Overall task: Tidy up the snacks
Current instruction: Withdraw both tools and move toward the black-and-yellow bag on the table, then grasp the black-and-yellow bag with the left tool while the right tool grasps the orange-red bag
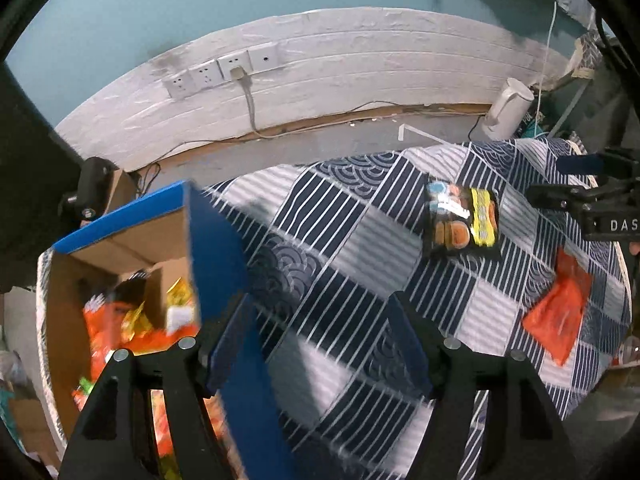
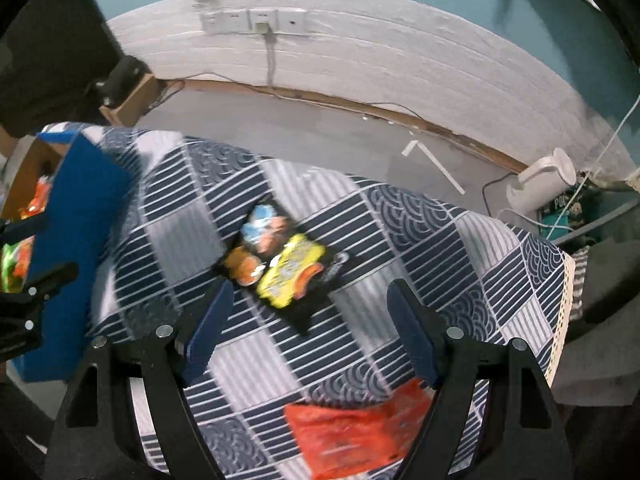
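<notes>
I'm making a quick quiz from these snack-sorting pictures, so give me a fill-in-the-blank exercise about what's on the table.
1. The box holding snacks already has ____ outer walls.
2. Loose on the checked tablecloth lie ____ packets.
3. The plain packet nearest the right gripper is ____ in colour.
4. Both the right gripper and the left gripper hold ____.

Missing words: blue; two; orange; nothing

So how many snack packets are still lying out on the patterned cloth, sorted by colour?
Black packets with yellow and orange print: 1, the black foil snack packet near the middle of the cloth.
Orange packets: 1, the flat orange plastic snack packet nearer the table edge.
Total on the cloth: 2.
More packets sit inside the blue cardboard box, too jumbled to count.
</notes>
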`<move>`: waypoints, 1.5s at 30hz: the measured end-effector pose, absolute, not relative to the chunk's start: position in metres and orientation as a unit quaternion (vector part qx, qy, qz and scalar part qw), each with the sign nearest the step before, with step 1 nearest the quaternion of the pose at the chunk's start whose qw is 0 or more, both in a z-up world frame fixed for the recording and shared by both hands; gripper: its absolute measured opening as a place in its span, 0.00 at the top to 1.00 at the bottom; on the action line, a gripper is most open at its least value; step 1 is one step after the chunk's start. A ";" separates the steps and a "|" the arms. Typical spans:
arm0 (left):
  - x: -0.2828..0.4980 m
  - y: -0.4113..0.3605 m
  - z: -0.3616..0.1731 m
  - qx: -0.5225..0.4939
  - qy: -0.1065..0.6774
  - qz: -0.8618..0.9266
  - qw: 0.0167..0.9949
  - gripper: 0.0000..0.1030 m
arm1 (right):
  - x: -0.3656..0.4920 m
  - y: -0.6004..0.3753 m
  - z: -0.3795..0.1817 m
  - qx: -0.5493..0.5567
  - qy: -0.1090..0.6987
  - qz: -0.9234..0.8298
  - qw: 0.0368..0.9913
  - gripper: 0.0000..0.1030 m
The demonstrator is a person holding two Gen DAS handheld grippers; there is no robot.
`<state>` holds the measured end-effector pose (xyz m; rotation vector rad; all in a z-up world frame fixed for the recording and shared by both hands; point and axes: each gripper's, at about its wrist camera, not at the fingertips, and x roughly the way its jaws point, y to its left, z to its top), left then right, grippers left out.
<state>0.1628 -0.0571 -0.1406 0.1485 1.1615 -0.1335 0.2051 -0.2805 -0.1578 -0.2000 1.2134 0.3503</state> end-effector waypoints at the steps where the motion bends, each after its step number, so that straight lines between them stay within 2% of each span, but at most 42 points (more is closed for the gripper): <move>1: 0.171 -0.062 -0.145 0.073 0.547 -0.065 0.831 0.31 | 0.210 -0.282 -0.161 -0.095 0.567 0.163 0.802 0.23; 18: 0.217 -0.087 -0.182 0.061 0.579 -0.066 0.810 0.31 | 0.258 -0.290 -0.227 -0.101 0.608 0.153 0.772 0.23; 28: 0.208 -0.080 -0.189 0.064 0.593 -0.069 0.800 0.31 | 0.226 -0.293 -0.239 -0.090 0.661 0.141 0.731 0.23; 35: 0.187 -0.087 -0.189 0.096 0.592 -0.084 0.796 0.29 | 0.182 -0.303 -0.247 -0.043 0.693 0.144 0.705 0.23; 45: 0.164 -0.108 -0.175 0.112 0.581 -0.109 0.799 0.29 | 0.145 -0.333 -0.222 -0.044 0.657 0.079 0.748 0.23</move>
